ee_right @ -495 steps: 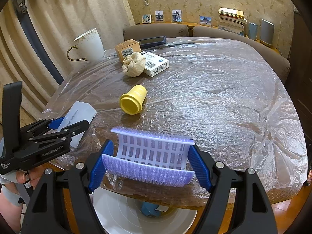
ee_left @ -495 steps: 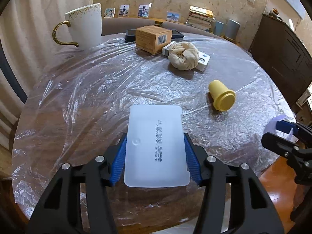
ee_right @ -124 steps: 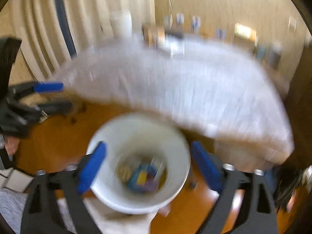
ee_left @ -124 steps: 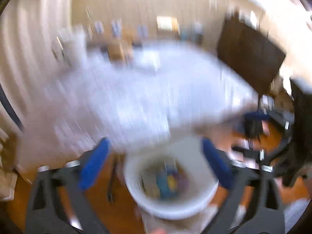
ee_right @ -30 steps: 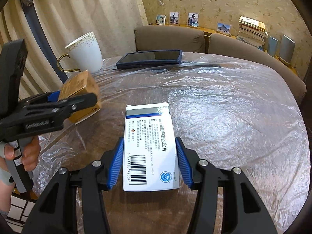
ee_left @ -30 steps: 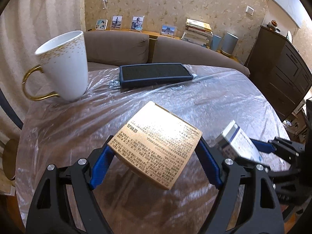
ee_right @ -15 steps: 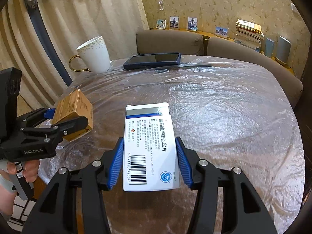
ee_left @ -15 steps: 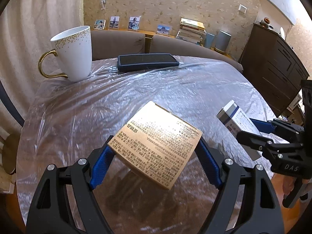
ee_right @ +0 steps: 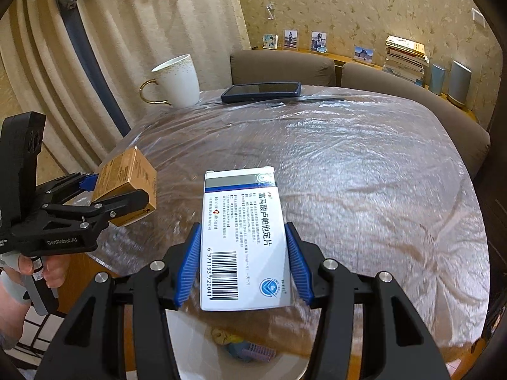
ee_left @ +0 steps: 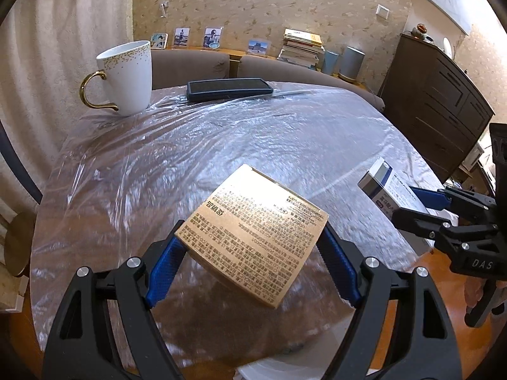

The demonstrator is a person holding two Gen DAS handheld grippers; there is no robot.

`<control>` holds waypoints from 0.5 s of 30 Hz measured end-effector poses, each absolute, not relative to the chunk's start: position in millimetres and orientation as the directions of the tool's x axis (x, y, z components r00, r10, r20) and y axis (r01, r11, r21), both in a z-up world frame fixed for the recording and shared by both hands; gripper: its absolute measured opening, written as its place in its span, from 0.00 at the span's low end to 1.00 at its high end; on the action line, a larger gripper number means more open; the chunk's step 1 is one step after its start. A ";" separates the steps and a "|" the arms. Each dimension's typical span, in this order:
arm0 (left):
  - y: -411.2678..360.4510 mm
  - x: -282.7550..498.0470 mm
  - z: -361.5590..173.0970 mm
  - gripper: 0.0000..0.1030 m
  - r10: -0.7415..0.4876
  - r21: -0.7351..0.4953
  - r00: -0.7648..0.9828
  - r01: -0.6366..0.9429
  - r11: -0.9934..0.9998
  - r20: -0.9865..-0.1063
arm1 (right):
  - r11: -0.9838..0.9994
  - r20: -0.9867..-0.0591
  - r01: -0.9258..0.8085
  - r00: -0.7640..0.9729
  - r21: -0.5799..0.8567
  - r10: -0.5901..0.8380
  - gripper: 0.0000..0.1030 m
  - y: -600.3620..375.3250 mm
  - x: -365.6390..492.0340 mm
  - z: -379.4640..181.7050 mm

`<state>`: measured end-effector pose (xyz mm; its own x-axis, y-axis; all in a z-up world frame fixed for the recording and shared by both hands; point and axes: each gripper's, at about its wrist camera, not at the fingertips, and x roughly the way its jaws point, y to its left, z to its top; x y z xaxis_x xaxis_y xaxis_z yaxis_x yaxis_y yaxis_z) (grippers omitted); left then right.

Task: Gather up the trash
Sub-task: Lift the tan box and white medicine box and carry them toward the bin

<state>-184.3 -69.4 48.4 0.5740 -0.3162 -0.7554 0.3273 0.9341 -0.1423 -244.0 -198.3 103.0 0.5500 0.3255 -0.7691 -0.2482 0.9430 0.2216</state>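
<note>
My left gripper (ee_left: 252, 261) is shut on a brown cardboard box (ee_left: 253, 237) and holds it tilted above the near edge of the table; the box also shows in the right wrist view (ee_right: 126, 190). My right gripper (ee_right: 242, 264) is shut on a white and blue medicine box (ee_right: 242, 240), which also shows in the left wrist view (ee_left: 385, 190). A white bin (ee_right: 196, 357) with trash inside stands on the floor below the table edge; its rim shows in the left wrist view (ee_left: 285, 370).
The round table (ee_left: 221, 145) is covered in clear plastic film. A white mug with a gold handle (ee_left: 126, 77) and a dark phone (ee_left: 228, 88) sit at its far side. Brown chairs (ee_right: 285, 66) stand behind it, a dark cabinet (ee_left: 443, 101) at the right.
Both grippers have drawn back from the far side of the table toward its near edge, each still holding its box. The bin has come into view below.
</note>
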 end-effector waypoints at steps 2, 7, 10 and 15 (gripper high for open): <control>-69.9 -193.1 49.2 0.80 -0.320 -0.139 0.569 0.338 0.931 -0.757 | 0.943 -0.770 -0.248 0.550 0.221 0.325 0.49 -198.3 -250.5 104.2; -71.1 -213.9 48.9 0.80 -0.332 -0.136 0.549 0.367 0.920 -0.767 | 0.942 -0.773 -0.248 0.543 0.225 0.328 0.49 -200.3 -272.7 105.0; -70.3 -224.4 49.4 0.80 -0.343 -0.141 0.541 0.379 0.914 -0.768 | 0.941 -0.774 -0.246 0.540 0.233 0.332 0.49 -201.4 -284.4 105.8; -71.2 -241.7 46.1 0.80 -0.353 -0.148 0.522 0.394 0.907 -0.776 | 0.936 -0.778 -0.242 0.524 0.254 0.346 0.49 -201.3 -302.0 104.5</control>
